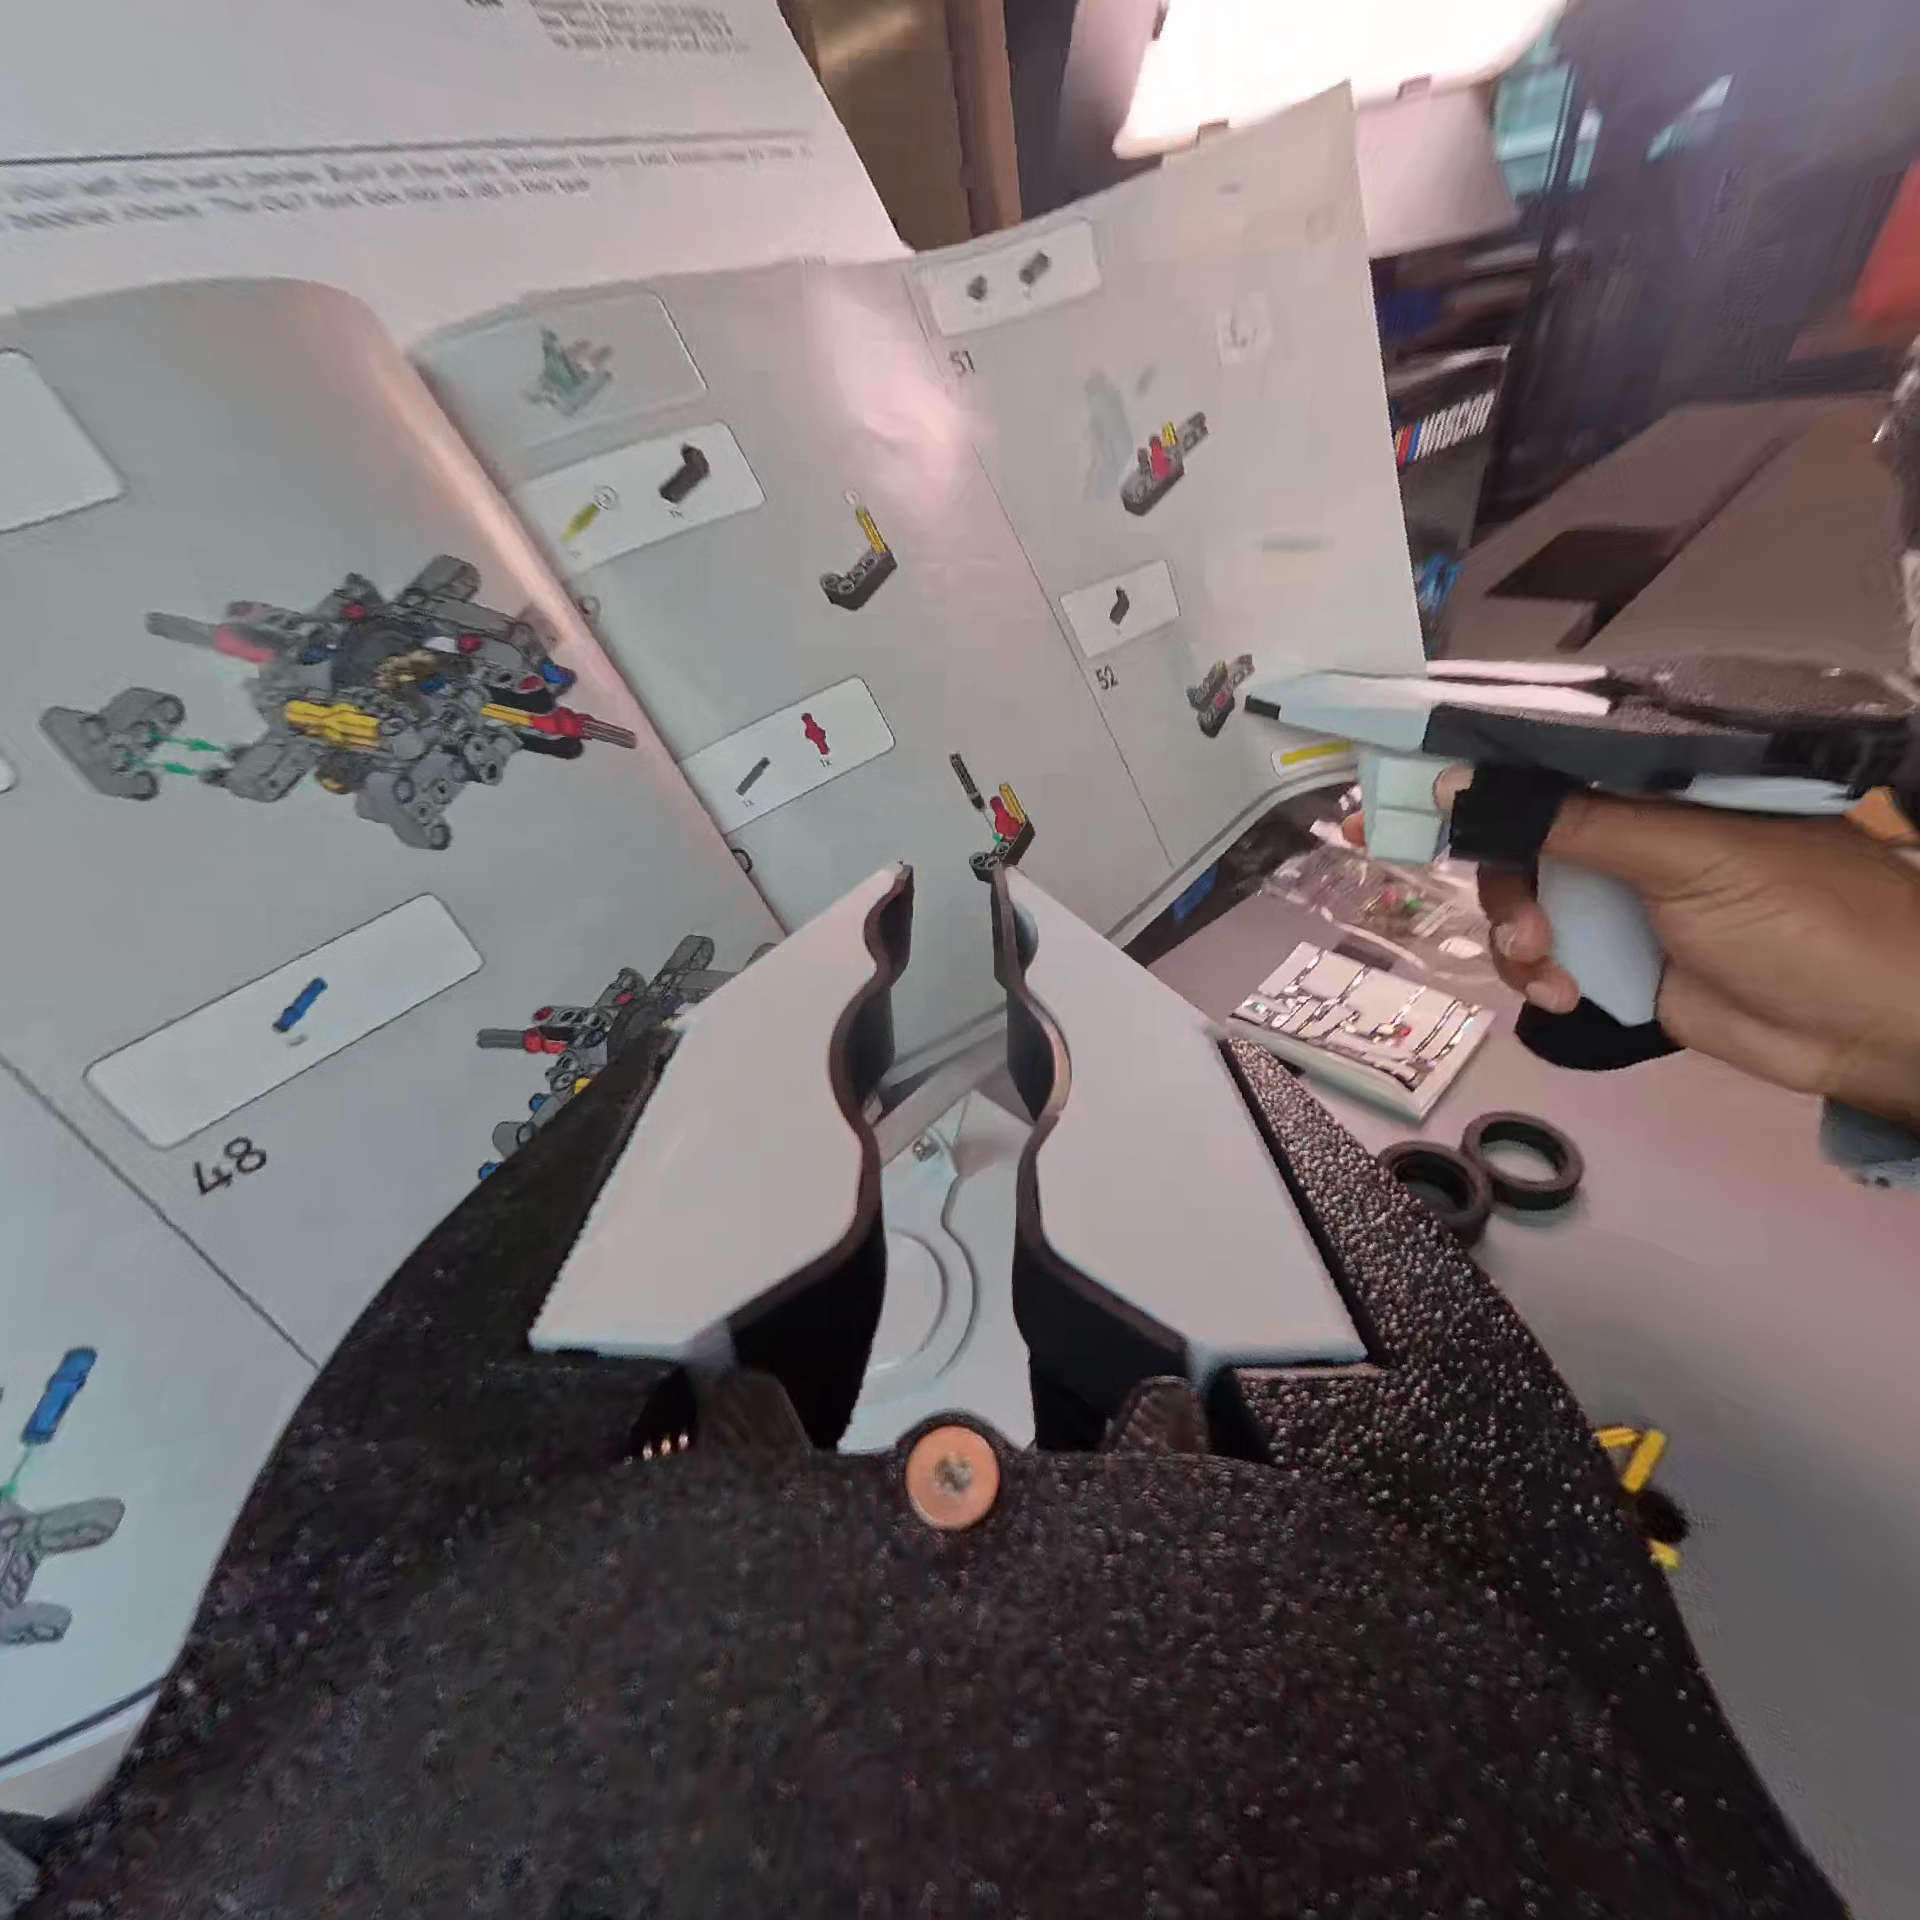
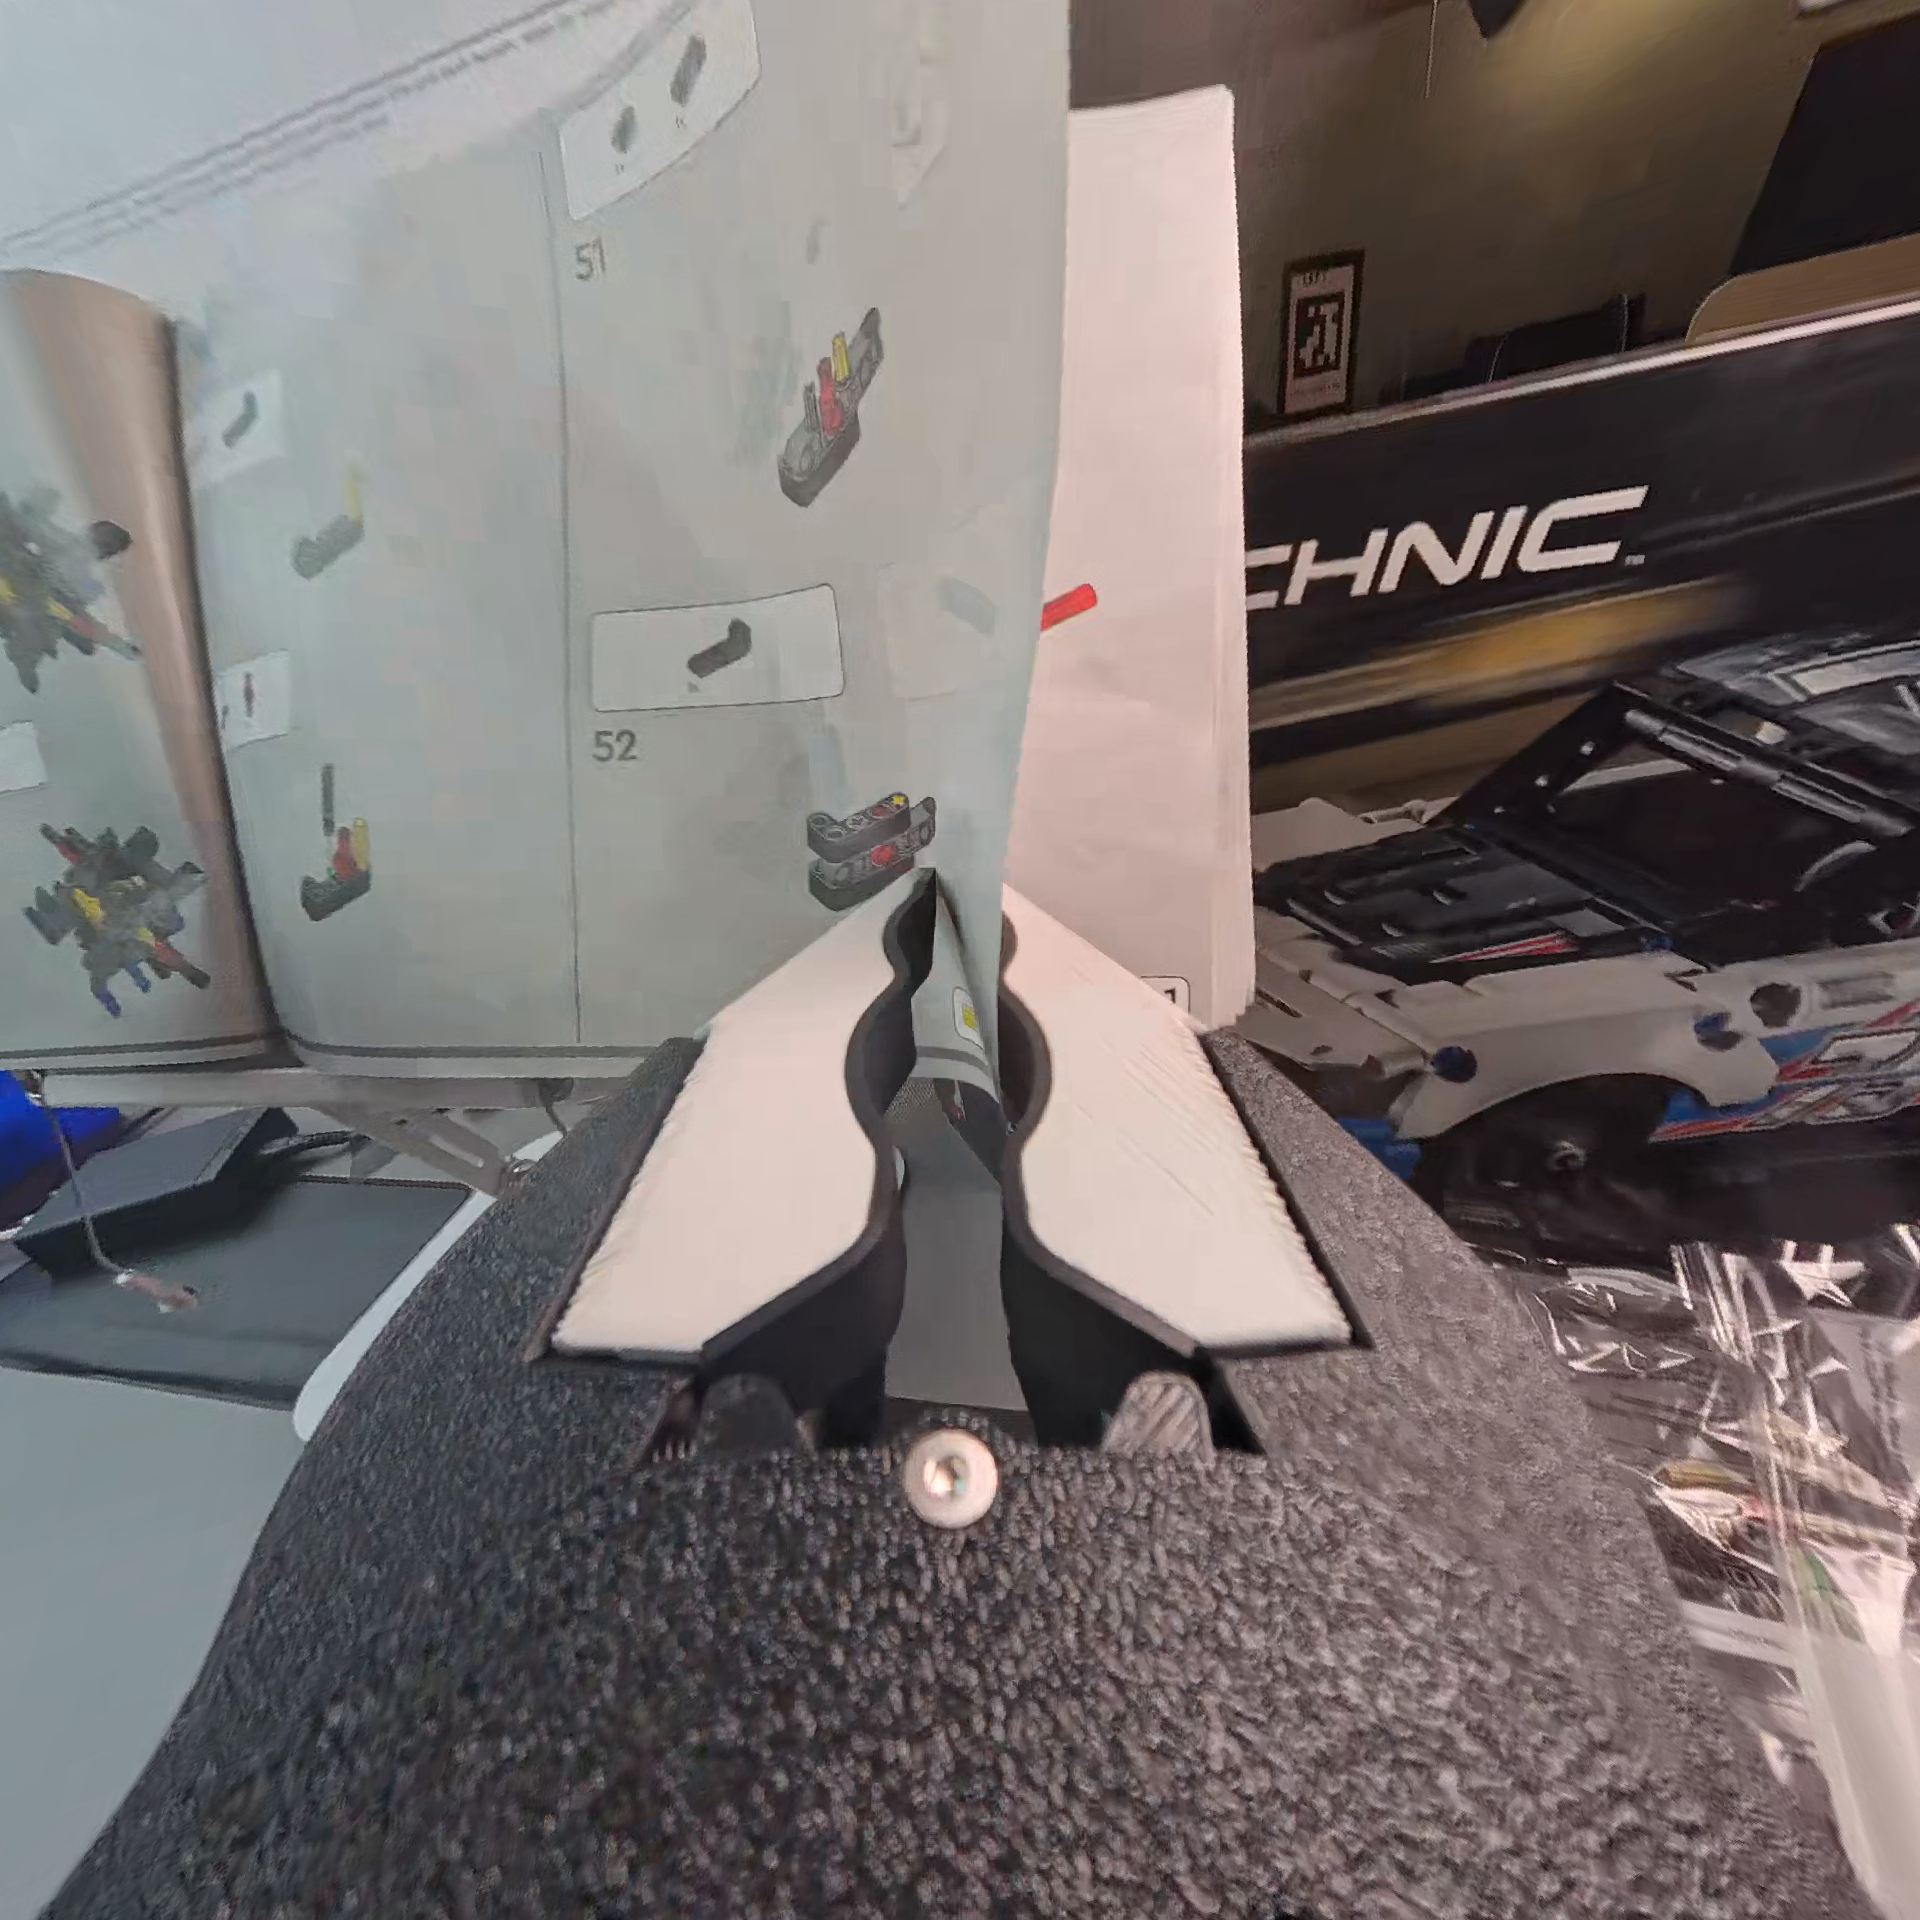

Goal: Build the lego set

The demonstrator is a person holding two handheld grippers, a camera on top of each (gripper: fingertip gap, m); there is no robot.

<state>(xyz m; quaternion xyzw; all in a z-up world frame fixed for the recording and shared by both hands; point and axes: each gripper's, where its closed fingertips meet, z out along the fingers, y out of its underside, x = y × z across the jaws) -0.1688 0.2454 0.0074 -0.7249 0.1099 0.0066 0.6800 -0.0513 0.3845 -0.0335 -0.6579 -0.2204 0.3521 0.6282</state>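
**Right gripper pinching a booklet page**

Your booklet (image 1: 644,644) stands open and propped upright at the back of the bench (image 1: 1558,1351), its pages showing printed build steps with grey, yellow, red and blue parts. One page (image 2: 810,468) is lifted away from the rest, standing nearly edge-on between the spread on its left and the white stack of later pages (image 2: 1143,520) on its right.

Your right gripper (image 2: 961,904) is clenched on the lower outer corner of that page; the paper runs down between the fingertips and curls into the gap behind them. In the left wrist view you see the same gripper from the side, your hand (image 1: 1714,935) wrapped round its handle, its tip at the page edge.

Your left gripper (image 1: 951,873) hangs in front of the middle of the booklet, its jaws parted by a narrow gap with nothing between them.

On the bench to the right of the booklet lie a sticker sheet (image 1: 1361,1023), two black tyres (image 1: 1486,1164) side by side, clear bags (image 2: 1766,1507) of parts and some yellow pieces (image 1: 1636,1455). The set's box (image 2: 1558,675) stands behind them, beside the booklet.
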